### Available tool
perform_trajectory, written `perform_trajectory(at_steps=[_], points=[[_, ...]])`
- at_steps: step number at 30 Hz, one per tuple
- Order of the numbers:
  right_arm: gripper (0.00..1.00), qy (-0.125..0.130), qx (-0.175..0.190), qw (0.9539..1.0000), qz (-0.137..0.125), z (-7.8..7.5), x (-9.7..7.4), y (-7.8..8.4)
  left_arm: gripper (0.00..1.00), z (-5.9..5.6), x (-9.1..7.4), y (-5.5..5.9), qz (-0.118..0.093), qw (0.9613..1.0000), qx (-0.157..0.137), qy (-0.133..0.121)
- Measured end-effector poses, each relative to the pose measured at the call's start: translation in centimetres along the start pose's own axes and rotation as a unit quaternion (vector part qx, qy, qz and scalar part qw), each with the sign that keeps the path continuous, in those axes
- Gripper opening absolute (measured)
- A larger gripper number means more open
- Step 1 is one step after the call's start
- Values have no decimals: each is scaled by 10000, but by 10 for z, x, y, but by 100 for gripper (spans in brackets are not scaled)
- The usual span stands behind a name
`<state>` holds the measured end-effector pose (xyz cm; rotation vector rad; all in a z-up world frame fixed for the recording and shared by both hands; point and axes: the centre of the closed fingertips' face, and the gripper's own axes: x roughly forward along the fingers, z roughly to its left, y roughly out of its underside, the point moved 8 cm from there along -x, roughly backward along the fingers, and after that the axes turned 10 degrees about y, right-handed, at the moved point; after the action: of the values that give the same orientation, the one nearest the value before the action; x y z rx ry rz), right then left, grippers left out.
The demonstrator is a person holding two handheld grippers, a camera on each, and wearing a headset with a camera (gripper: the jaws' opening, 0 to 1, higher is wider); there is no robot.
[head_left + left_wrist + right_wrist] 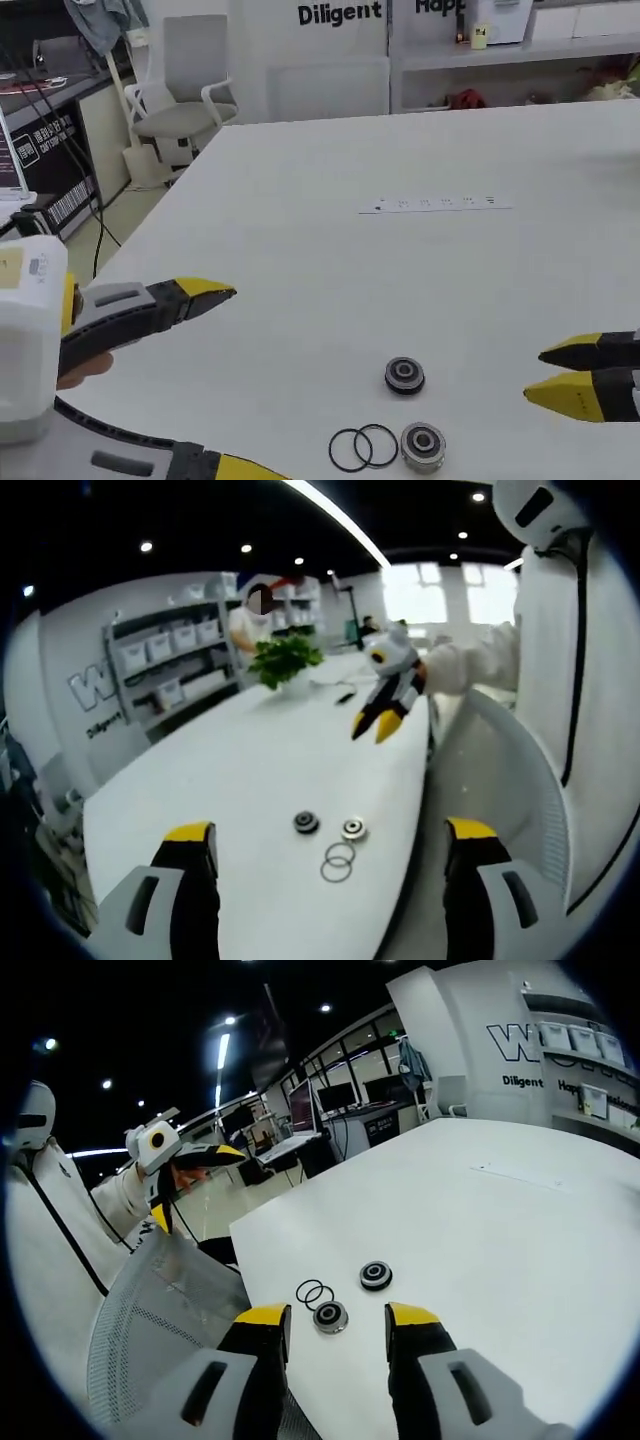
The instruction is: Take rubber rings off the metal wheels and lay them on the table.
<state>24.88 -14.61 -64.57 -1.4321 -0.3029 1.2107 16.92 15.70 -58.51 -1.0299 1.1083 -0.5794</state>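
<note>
**Thin rubber on dense metal: pinch the band, pin the wheel**

The darker wheel [404,375] lies flat on the white worktop [400,260]. Its rim looks black, so I judge its rubber is still on. A brighter wheel [422,444] sits just nearer the person than the darker wheel. Two loose rubber rings [363,447] overlap flat on the worktop, nearer too and a little to its left.

The rings are probably light, thin and stretchy, and apt to flick away when freed. The best hold is likely a jaw tip worked under the band at the rim. The wheel looks stiff, heavy and smooth, likely to slide, so it wants clamping across its faces.

The left gripper [330,830] is spread wide and empty, well left of the darker wheel. The right gripper [537,374] is parted more narrowly and also empty, well to its right.

Shelf bins [185,635] stand far beyond the darker wheel, their contents too small to tell.
</note>
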Motion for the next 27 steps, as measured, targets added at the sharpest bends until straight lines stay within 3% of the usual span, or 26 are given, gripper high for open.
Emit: perform_trajectory(at_steps=[6,13,20,27], points=[[37,146,-6,9998,-149,-9,-8,-10,94,13,2,-7,66,9999,113,-53],[42,294,-337,9990,-77,-13,-15,-18,94,26,1,-19,-170,9998,93,-26],[44,377,-549,9976,-185,-20,-11,-26,94,41,5,-24,-216,9997,99,32],[43,299,-624,9972,-277,-25,1,-33,92,52,13,-29,-255,9994,161,176]])
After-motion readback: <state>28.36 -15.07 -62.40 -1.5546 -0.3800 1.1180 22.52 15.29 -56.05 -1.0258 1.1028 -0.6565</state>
